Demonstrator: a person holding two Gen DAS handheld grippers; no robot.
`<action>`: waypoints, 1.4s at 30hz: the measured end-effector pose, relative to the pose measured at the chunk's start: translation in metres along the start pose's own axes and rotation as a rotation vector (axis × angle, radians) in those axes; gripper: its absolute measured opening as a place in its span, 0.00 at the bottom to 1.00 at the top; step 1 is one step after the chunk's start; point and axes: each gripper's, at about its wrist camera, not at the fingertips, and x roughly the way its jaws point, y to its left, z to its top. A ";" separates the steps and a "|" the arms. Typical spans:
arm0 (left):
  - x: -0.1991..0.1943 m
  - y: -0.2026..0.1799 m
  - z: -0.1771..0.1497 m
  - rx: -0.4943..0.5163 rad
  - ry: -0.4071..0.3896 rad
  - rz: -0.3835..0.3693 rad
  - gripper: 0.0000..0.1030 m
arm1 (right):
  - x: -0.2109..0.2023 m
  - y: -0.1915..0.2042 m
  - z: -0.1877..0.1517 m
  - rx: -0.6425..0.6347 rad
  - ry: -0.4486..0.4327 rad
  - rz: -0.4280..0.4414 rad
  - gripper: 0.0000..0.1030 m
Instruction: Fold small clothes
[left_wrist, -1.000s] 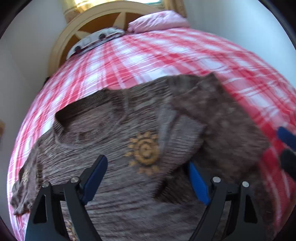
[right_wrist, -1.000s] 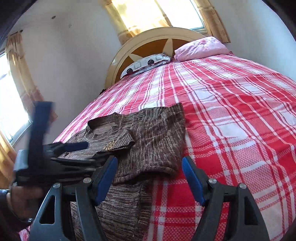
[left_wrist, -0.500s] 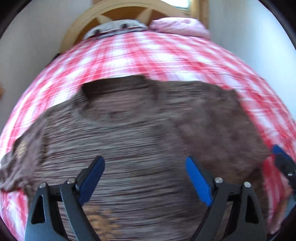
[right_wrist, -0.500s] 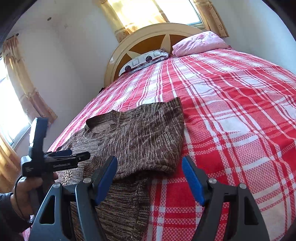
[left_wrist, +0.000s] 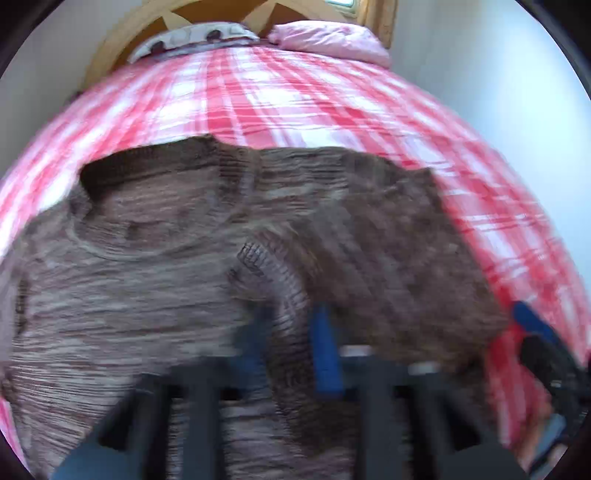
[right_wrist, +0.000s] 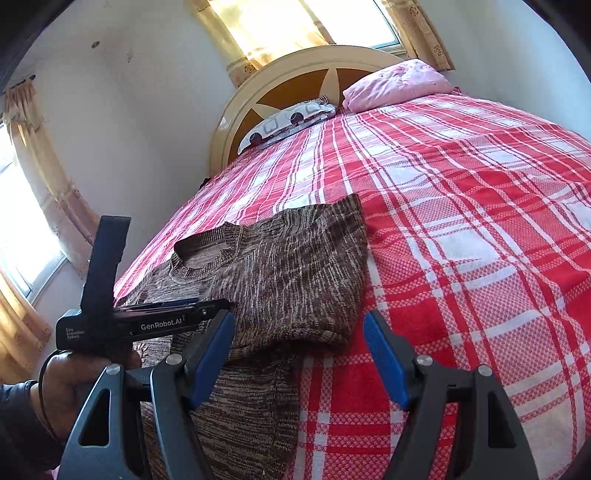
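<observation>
Left gripper (left_wrist: 288, 343) pinches a sweater (right_wrist: 280, 273) sleeve fold; right gripper (right_wrist: 299, 354) hangs spread wide above the sweater's edge.

My left wrist view is heavily motion-blurred: the brown marled knit sweater (left_wrist: 258, 258) and the left gripper (left_wrist: 288, 347) smear. My right wrist view is sharp; daylight from the curtained window (right_wrist: 314, 22) overexposes. Fisheye edges curve and darken.
</observation>
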 end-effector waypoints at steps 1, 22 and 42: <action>0.000 -0.002 0.002 0.003 -0.008 0.012 0.10 | 0.000 0.000 0.000 0.000 -0.001 0.000 0.71; -0.033 0.053 0.022 0.027 -0.089 0.149 0.09 | 0.001 -0.001 0.000 0.009 0.003 -0.004 0.71; -0.027 0.064 0.001 0.054 -0.120 0.291 0.52 | 0.021 0.006 -0.001 -0.032 0.103 -0.145 0.71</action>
